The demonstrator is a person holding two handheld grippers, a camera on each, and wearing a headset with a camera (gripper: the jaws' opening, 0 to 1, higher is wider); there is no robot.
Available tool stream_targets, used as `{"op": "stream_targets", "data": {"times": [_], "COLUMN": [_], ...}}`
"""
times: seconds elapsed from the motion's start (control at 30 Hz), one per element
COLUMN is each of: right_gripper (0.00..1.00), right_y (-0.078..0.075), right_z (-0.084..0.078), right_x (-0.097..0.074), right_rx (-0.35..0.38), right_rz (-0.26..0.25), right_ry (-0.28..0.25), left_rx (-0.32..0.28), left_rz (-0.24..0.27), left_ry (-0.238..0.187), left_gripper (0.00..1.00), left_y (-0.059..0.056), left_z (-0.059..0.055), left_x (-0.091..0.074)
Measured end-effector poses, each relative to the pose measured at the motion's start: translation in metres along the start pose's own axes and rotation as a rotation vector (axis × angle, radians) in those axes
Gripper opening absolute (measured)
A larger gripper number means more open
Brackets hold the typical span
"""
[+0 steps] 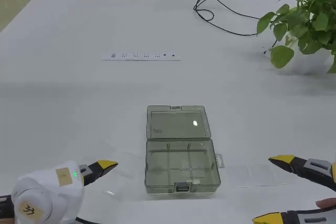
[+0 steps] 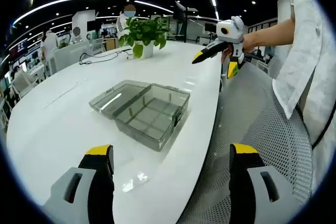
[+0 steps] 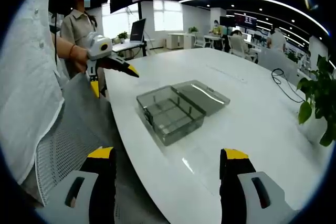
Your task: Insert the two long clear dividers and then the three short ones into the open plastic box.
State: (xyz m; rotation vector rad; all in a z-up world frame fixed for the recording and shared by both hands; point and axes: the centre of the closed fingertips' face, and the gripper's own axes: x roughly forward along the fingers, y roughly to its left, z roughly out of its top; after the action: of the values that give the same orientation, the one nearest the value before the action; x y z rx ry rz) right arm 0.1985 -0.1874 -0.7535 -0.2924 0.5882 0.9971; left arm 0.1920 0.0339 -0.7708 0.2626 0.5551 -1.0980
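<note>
We look down on a white table [image 1: 58,108]. Nearest us, at the lower left, is the left gripper [image 2: 171,149]. In its own view the two yellow-tipped jaws stand wide apart with nothing between them. At the lower right is the right gripper [image 3: 168,153], its jaws spread just as wide and also holding nothing. Both grippers hang near the table's front edge, well apart from each other.

A faint glint [image 1: 110,192] lies on the table just ahead of the left gripper; we cannot tell what it is. A clear divider [image 1: 260,174] lies flat on the table, between the box and the right gripper's upper tip. It is hard to make out against the white.

The box [image 1: 181,169] sits between the two grippers, a little ahead of their tips. It is smoky, see-through plastic and stands open, with its lid [image 1: 177,121] laid flat on the table on the far side. Thin lines cross inside the base; we cannot tell whether these are dividers.

Further back, a white power strip [image 1: 140,55] lies flat, left of centre. Beyond it a black cable [image 1: 220,17] loops across the table. A leafy green plant [image 1: 304,19] stands at the far right
</note>
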Motion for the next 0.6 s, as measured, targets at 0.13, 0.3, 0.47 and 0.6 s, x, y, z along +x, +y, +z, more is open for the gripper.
{"op": "stream_targets", "data": {"times": [0.13,0.3,0.47,0.6], "right_gripper": [0.82,0.82,0.82,0.82], "right_y": [-0.0004,-0.0006,-0.0005,-0.0004], "right_z": [0.0000,0.0005,0.0009,0.0009], "right_x": [0.0001,0.0004,0.0006,0.0007], "right_rx": [-0.001,0.000,0.003,0.003], "right_rz": [-0.001,0.000,-0.001,-0.001], "right_ry": [0.000,-0.001,-0.002,-0.003], "left_rx": [-0.002,-0.002,-0.004,-0.005], "left_rz": [0.000,-0.003,-0.003,-0.004], "left_ry": [0.001,0.003,0.003,0.005], "left_gripper": [0.93,0.92,0.92,0.92], "left_y": [0.0000,-0.0002,-0.0005,-0.0007], "left_z": [-0.0003,-0.0004,0.0001,0.0000], "left_x": [-0.0001,0.0000,0.0003,0.0007]}}
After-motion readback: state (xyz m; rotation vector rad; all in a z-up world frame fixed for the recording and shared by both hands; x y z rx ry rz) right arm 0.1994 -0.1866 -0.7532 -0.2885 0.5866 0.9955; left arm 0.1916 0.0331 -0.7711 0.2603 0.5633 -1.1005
